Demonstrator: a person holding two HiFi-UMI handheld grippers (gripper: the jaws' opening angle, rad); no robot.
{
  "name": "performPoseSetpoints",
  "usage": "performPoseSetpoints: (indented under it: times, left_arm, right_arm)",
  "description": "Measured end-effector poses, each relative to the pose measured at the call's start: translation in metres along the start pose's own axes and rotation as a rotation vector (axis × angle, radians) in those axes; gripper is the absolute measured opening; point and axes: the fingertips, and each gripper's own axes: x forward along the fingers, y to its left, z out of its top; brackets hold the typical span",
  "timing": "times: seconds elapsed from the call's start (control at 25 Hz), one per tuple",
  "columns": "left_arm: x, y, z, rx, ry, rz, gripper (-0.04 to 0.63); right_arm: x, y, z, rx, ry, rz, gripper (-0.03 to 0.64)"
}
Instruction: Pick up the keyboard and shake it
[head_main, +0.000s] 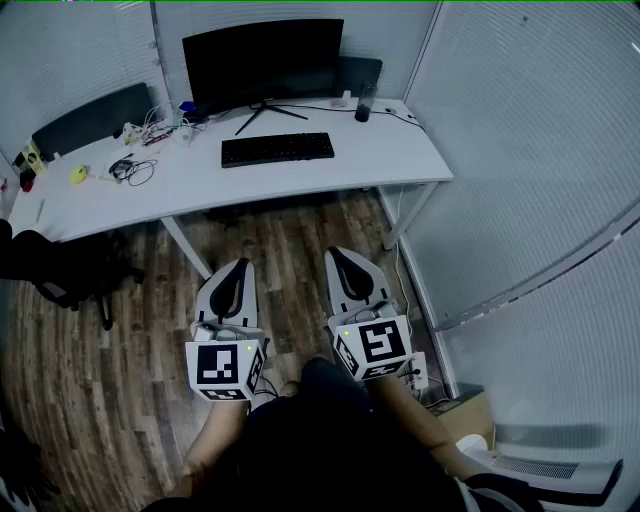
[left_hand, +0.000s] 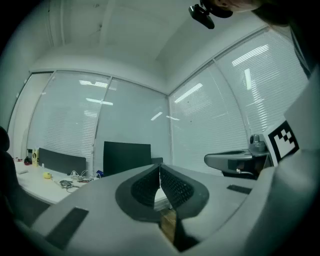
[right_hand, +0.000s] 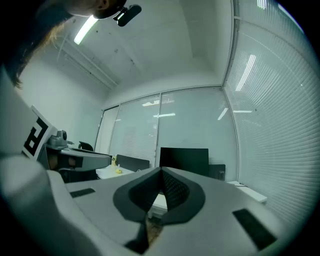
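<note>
Keyboard (head_main: 277, 149), black, lies flat on the white desk (head_main: 200, 185), just in front of the foot of the dark monitor (head_main: 262, 62), and nothing touches it. We hold both tongs low over the wooden floor (head_main: 290, 235), well apart from the desk and pointing toward it. The left gripper (head_main: 240, 264) has its jaws pressed together, with the dark ribbed pads meeting at the tip, and it has hold of nothing. The right gripper (head_main: 336, 254) is the same: its jaws are fully together, with nothing between them. The two grippers are side by side, near each other but not touching, each with its marker cube at the end close to our body. On the desk, to the right of the monitor, stands a dark bottle (head_main: 364, 101). To the left of the keyboard lie loose cables (head_main: 135, 168) and a small yellow object (head_main: 78, 174). A black chair (head_main: 60, 270) stands at the left end of the desk. On our right is a wall of white blinds (head_main: 520, 150).
</note>
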Motion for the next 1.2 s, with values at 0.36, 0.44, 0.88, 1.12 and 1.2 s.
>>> performPoseSetpoints:
  times: [0.36, 0.44, 0.88, 1.12, 1.2]
  left_arm:
    - [0.049, 0.013, -0.024, -0.015, 0.019, -0.028, 0.029]
    - [0.067, 0.023, -0.029, -0.018, 0.024, -0.020, 0.031]
    - [0.205, 0.100, -0.031, -0.048, 0.050, 0.069, 0.217]
    - [0.269, 0.129, -0.043, -0.076, 0.054, 0.122, 0.219]
    - [0.284, 0.137, -0.048, -0.084, 0.058, 0.145, 0.219]
  right_arm:
    - [0.046, -0.031, -0.027, -0.013, 0.016, -0.019, 0.029]
    - [0.066, -0.042, -0.034, -0.012, 0.021, -0.017, 0.029]
    - [0.211, -0.126, -0.051, 0.010, 0.080, 0.036, 0.142]
    - [0.277, -0.177, -0.064, 0.036, 0.093, 0.065, 0.153]
    - [0.295, -0.193, -0.068, 0.055, 0.093, 0.068, 0.153]
